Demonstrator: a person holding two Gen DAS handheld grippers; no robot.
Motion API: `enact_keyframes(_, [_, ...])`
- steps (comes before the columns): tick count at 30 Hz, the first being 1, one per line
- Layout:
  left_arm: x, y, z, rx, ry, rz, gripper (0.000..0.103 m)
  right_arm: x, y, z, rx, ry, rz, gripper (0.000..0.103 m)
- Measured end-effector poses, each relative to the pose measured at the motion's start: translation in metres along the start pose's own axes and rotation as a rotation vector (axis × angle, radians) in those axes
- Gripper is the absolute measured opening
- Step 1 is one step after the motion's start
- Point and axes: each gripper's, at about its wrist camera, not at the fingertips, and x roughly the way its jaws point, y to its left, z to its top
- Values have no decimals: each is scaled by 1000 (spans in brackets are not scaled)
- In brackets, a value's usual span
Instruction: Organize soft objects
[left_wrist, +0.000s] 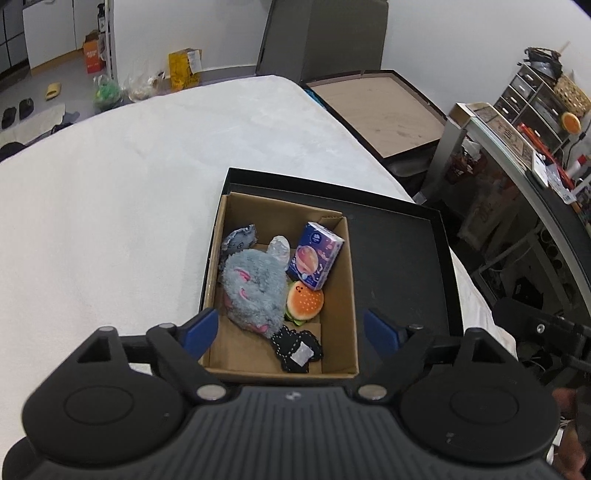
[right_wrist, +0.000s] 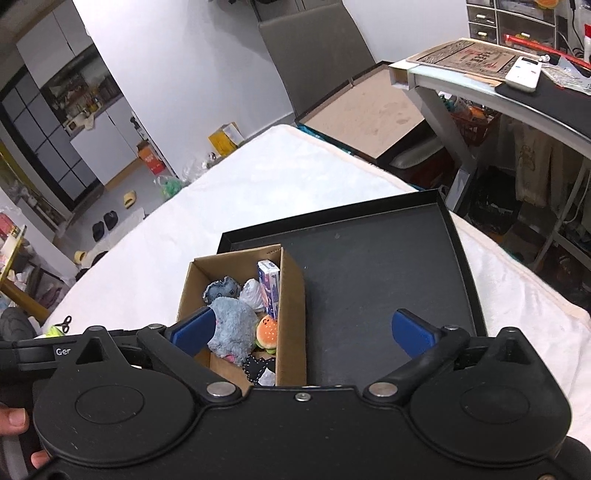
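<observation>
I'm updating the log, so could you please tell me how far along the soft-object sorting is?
It looks nearly or fully done: the grey plush, burger toy, tissue pack and black pouch lie inside the cardboard box on the black tray. Nothing is in hand; the left gripper and right gripper are open. No loose soft items show.

The right gripper (right_wrist: 310, 332) hangs with its blue-padded jaws spread wide and empty above a shallow black tray (right_wrist: 388, 280) on a white cloth-covered table (right_wrist: 258, 192). At the tray's left, an open brown cardboard box (right_wrist: 293, 302) holds a fluffy grey plush toy (right_wrist: 234, 328), a small burger-shaped toy (right_wrist: 267, 332) and a blue tissue packet (right_wrist: 269, 288).
</observation>
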Motion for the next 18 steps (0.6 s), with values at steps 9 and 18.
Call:
enact_keyframes(9, [-24,-18,-15,48,-15,30,90,-24,-22,-3,13,-30,21,103])
enact_keyframes(18, [-49,-24,-28,47,-59,30,95,-44,-36,-9,9,-51,16,103])
